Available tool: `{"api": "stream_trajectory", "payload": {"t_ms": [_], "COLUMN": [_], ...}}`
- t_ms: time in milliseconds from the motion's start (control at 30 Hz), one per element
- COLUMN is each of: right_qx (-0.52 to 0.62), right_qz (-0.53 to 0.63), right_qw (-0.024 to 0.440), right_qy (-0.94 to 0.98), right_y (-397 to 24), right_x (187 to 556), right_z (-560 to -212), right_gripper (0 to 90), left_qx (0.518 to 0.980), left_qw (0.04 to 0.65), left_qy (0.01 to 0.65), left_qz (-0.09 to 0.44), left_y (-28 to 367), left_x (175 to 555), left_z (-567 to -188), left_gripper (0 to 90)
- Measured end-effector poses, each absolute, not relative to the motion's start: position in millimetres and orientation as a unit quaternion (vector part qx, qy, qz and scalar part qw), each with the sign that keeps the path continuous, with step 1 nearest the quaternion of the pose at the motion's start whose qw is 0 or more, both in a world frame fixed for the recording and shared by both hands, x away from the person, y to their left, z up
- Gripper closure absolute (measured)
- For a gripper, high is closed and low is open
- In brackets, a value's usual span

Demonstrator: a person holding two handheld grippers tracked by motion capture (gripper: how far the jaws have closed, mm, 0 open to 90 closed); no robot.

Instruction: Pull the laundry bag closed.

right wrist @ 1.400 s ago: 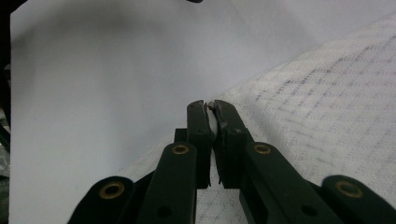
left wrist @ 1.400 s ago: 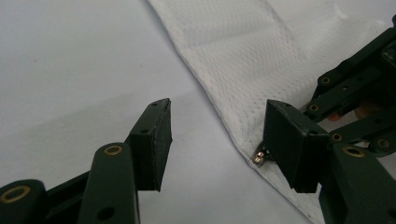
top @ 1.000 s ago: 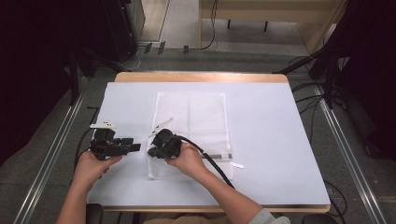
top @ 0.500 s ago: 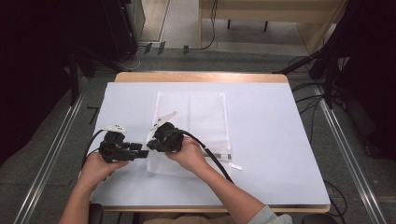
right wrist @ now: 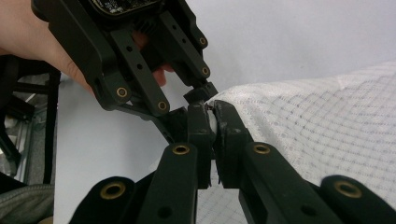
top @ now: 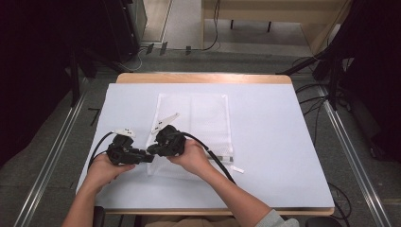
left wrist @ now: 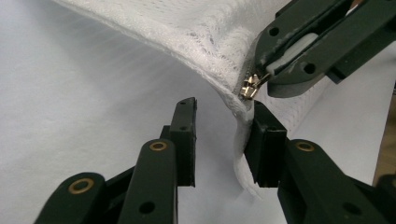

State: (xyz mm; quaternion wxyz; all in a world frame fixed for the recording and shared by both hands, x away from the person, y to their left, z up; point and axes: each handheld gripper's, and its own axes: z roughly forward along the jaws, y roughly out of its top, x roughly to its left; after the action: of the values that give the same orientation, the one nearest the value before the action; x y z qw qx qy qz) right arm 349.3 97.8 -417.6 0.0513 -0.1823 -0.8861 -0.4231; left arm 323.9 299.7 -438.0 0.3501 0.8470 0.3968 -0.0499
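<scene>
The work in hand is opening a white mesh zip bag (top: 198, 123) that lies flat near the middle of the bench, its near-left corner lifted off the white cover (top: 283, 142) by both tools.

The right gripper (top: 152, 149) is clamped on that corner: in the left gripper view its jaws pinch the small brass zipper pull (left wrist: 251, 87) and a bit of the mesh beside it, and in its own view the pads are pressed together with white fabric between them.

The left gripper (left wrist: 219, 140) sits just below, jaws part-way apart and just now closing – one pad touches the folded hem of the corner, the other stands clear of it, so it has no hold yet.

To do this step well, I judge the left jaws should close on the hem right beside the slider – on fabric alone, not on the pull – so the bag is anchored against the draw. Then the right tool can take the pull along the zip line, low and straight, keeping the mesh taut between the two grips. A hold too far from the slider would let the mesh bunch and jam.

The bag looks flat and limp; I see nothing inside it, though the mesh hides detail
</scene>
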Motion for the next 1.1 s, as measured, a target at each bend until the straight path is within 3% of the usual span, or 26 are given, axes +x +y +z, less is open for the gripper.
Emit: {"api": "stream_trajectory", "payload": {"t_ms": [433, 600, 1100], "right_qx": [-0.170, -0.176, -0.189], "right_qz": [-0.407, -0.404, -0.407], "right_qw": [0.064, 0.072, 0.043], "right_qy": [-0.895, -0.895, -0.892], "right_y": [100.1, 100.1, 98.2], "right_x": [349.2, 350.4, 348.4], "right_z": [-419.6, -421.4, -429.2], "right_gripper": [87.6, 87.6, 87.9], "left_qx": [0.853, 0.855, 0.849], "left_qw": [0.342, 0.337, 0.335], "left_qy": [0.390, 0.390, 0.402], "left_qz": [-0.051, -0.060, -0.071], "left_y": [298.1, 297.0, 299.2], "left_x": [323.7, 323.6, 326.3], "left_z": [-438.7, -437.7, -438.4], "left_gripper": [76.8, 86.0, 88.2]}}
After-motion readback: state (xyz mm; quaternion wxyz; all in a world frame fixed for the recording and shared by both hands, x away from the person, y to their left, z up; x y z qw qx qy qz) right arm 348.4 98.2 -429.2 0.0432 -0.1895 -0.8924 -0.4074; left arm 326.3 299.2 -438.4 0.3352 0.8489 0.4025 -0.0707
